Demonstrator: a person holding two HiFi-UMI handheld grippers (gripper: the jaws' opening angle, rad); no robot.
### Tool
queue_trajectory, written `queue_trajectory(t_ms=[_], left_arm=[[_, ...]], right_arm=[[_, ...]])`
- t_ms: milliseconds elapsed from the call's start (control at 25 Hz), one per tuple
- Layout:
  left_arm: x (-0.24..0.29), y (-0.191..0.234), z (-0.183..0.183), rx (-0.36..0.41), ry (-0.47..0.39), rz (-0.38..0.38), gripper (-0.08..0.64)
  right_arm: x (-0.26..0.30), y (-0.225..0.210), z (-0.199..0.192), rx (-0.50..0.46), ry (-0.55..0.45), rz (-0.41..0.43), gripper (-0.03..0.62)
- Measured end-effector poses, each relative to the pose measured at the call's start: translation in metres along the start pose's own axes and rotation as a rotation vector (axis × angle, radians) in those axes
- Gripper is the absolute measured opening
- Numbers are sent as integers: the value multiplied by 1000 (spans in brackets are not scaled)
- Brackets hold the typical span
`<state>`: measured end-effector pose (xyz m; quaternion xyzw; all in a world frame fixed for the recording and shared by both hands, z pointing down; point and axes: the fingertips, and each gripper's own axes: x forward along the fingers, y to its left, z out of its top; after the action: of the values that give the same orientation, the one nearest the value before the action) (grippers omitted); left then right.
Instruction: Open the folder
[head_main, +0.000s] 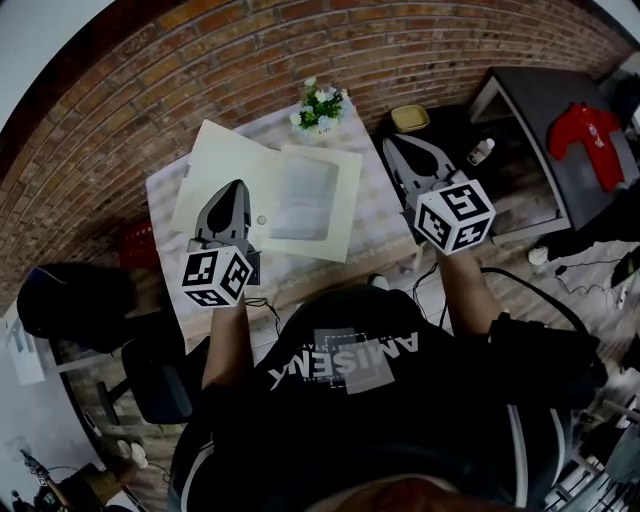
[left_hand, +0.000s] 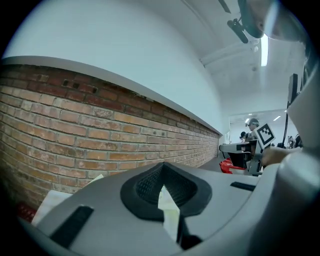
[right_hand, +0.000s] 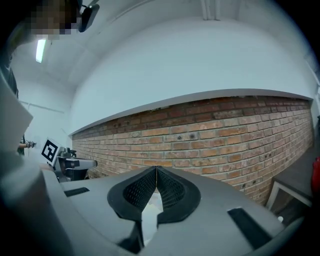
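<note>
On the table at twelve o'clock from the person, the folder lies already spread open, so the left gripper and right gripper, both with jaws closed on nothing, should simply keep clear of its leaves.

A plain workroom (office-like): brick wall, office chair, cables across the floor.

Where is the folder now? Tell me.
In the head view, the folder lies open on the table, below the potted plant, partly under the left gripper.
</note>
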<state>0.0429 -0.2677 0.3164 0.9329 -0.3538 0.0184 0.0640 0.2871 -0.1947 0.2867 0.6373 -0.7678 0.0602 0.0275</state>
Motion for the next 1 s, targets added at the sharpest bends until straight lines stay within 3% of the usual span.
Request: queue_trajectory(t_ms=[1000], left_arm=[[10,-12,4,24,-14,16,14]], right_arm=[[-5,-9,1,-15,-6,-35,41]])
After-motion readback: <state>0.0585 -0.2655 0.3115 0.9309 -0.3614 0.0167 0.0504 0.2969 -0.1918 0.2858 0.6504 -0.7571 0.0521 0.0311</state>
